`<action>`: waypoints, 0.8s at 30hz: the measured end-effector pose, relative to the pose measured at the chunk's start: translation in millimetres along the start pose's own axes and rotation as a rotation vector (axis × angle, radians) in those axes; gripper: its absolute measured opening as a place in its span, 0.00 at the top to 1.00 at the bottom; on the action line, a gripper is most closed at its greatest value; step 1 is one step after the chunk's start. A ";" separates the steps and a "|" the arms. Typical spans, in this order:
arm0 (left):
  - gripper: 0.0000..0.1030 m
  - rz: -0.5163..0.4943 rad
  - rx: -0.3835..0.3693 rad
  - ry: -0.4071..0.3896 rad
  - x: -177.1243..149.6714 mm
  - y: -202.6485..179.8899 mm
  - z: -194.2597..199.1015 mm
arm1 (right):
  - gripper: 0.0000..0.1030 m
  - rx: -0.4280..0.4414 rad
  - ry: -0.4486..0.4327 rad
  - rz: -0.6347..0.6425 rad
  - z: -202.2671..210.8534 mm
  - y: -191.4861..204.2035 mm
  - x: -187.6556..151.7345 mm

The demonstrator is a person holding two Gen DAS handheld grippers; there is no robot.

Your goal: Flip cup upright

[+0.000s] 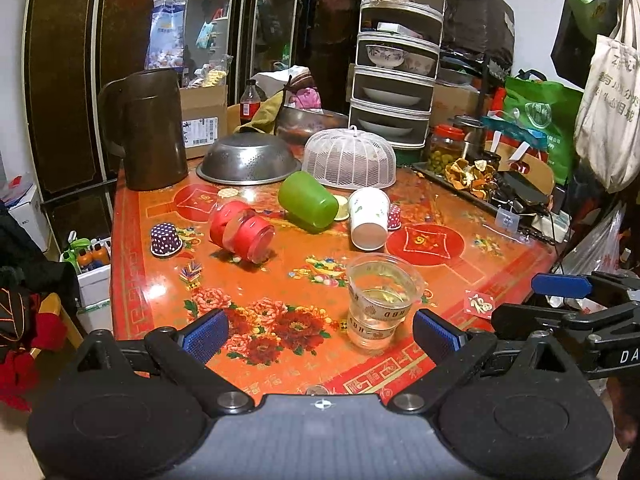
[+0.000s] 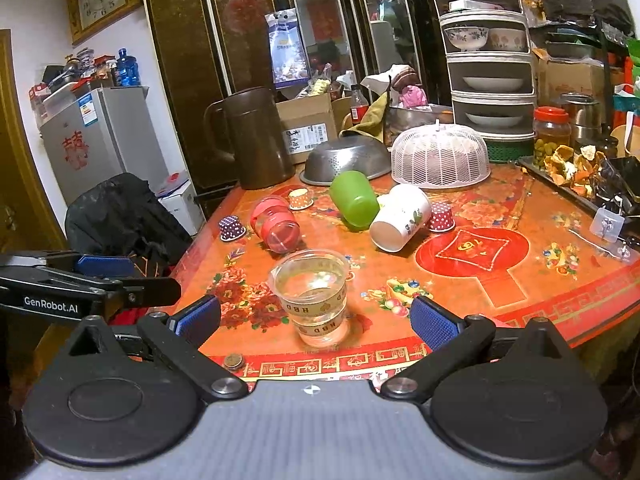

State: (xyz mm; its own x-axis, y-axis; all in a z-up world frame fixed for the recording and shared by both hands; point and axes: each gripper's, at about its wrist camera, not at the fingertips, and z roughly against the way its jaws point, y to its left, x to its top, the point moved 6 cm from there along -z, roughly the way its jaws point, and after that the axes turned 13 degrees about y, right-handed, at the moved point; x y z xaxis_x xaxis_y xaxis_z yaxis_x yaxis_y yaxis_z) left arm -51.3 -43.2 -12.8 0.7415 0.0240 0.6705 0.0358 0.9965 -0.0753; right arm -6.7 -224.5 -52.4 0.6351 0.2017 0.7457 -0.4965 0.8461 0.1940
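Note:
A clear plastic cup point(image 1: 378, 300) stands upright near the table's front edge; it also shows in the right wrist view point(image 2: 314, 296). Behind it lie three cups on their sides: a red-sleeved clear cup point(image 1: 242, 230) point(image 2: 275, 226), a green cup point(image 1: 308, 200) point(image 2: 354, 199) and a white paper cup point(image 1: 369, 218) point(image 2: 400, 217). My left gripper point(image 1: 320, 334) is open and empty, just short of the clear cup. My right gripper point(image 2: 316, 320) is open and empty, with the clear cup just ahead between its fingers. Each gripper shows at the edge of the other's view.
A brown jug point(image 1: 150, 130), a steel colander point(image 1: 248, 160) and a white mesh food cover point(image 1: 350, 158) stand at the back. Small dotted paper cups point(image 1: 165, 240) point(image 1: 394, 216) sit among the cups. A tray of peels point(image 1: 468, 174) and clutter fill the right side.

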 end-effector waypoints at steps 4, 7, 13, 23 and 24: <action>0.03 -0.001 0.003 0.000 0.1 -0.6 -0.5 | 0.01 -0.005 -0.001 0.000 0.7 -0.2 0.2; 0.03 0.001 0.004 0.001 -0.1 -0.3 -1.1 | 0.01 -0.005 -0.002 0.000 0.5 -0.3 0.5; 0.03 0.001 0.004 0.002 0.0 0.3 -1.5 | 0.01 -0.005 -0.001 0.004 0.6 -1.0 1.2; 0.03 0.001 0.003 0.005 -1.1 1.0 -3.9 | 0.01 -0.003 -0.002 0.003 0.5 -0.6 0.6; 0.03 0.002 0.004 0.006 -1.6 1.3 -4.9 | 0.01 -0.004 -0.002 0.003 0.4 -0.5 0.5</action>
State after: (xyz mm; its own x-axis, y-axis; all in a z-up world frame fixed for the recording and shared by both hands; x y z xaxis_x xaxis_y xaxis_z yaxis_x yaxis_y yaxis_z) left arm -49.1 -42.3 -17.6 0.7455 0.0252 0.6661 0.0319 0.9968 -0.0735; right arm -6.4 -225.0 -51.8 0.6323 0.2036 0.7475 -0.4965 0.8471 0.1893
